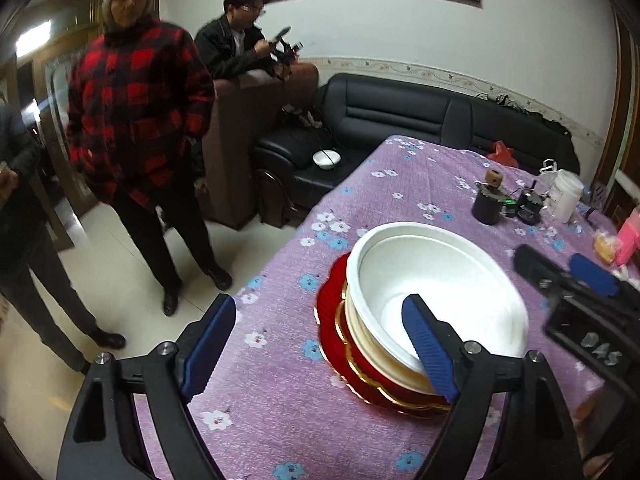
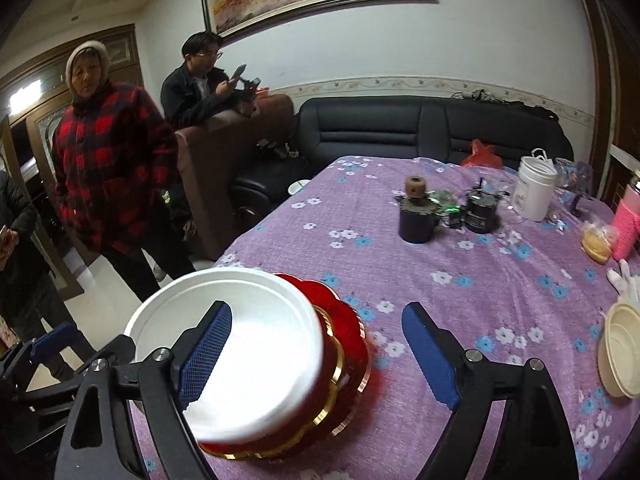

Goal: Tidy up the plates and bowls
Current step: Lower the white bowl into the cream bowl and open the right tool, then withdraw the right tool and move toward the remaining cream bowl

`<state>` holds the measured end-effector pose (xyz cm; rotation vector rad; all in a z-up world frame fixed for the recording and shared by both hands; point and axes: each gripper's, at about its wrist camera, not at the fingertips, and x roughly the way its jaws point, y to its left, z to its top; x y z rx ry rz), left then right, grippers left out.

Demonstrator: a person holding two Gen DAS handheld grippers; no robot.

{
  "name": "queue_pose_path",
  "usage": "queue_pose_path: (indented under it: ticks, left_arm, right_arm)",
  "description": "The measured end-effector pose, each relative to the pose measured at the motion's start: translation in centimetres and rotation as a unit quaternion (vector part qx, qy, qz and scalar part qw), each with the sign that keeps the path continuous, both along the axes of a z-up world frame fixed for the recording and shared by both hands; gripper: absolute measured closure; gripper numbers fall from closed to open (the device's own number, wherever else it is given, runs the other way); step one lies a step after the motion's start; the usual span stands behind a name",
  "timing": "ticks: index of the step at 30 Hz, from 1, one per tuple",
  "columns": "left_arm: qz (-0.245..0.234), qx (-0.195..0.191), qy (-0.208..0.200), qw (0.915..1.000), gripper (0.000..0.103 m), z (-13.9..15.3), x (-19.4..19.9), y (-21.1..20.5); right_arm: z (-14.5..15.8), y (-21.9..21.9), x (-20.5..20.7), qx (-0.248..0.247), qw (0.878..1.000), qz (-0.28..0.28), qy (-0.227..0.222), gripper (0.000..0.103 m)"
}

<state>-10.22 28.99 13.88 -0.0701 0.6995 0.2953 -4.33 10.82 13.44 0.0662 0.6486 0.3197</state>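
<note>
White bowl (image 1: pixel 436 280) on red plates (image 1: pixel 332 320), between wide-open, empty left tongs (image 1: pixel 316 344) and right tongs (image 2: pixel 316 356).

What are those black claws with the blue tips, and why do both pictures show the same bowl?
Those are tongs that a person holds, one in each hand. A small camera sits on each and looks out along its two fingers, so each picture comes from one hand. The left tongs and the right tongs are both open and hold nothing. On the purple flowered tablecloth stands a white bowl on top of red plates with gold edges. More pale bowls wait at the right edge, and a white tub and small dark jars stand further back.
</note>
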Motion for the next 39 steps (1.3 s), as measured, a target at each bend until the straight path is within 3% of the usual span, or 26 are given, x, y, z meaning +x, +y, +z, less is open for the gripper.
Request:
queue_pose_path:
  ticks: [4,11,18,26,39]
  left_arm:
    - [0.005,-0.002,0.021,0.9998,0.017,-1.1,0.4,-0.1]
    - [0.007,-0.020,0.013,0.9997,0.017,-1.0,-1.2,-0.8]
    - [-0.068,-0.040,-0.004,0.9968,0.017,-0.7,-4.2,-6.3]
    - [-0.151,-0.001,0.016,0.9883,0.017,-1.5,-5.1,-14.3]
    - [-0.193,0.052,0.038,0.9790,0.017,-2.6,-3.4,-21.7]
  right_arm:
    - [0.0,-2.4,-1.6,0.013,1.000,-0.011,0.002,0.012]
    - [-0.6,-9.0,-4.8,0.036,0.997,-0.064,0.002,0.012]
    - [-2.1,-16.2,-7.1,0.065,0.989,-0.132,0.029,0.012]
    - [-3.5,-22.1,-9.6,0.058,0.981,-0.182,0.032,0.012]
    - [-6.1,-30.7,-10.4,0.077,0.966,-0.241,0.049,0.012]
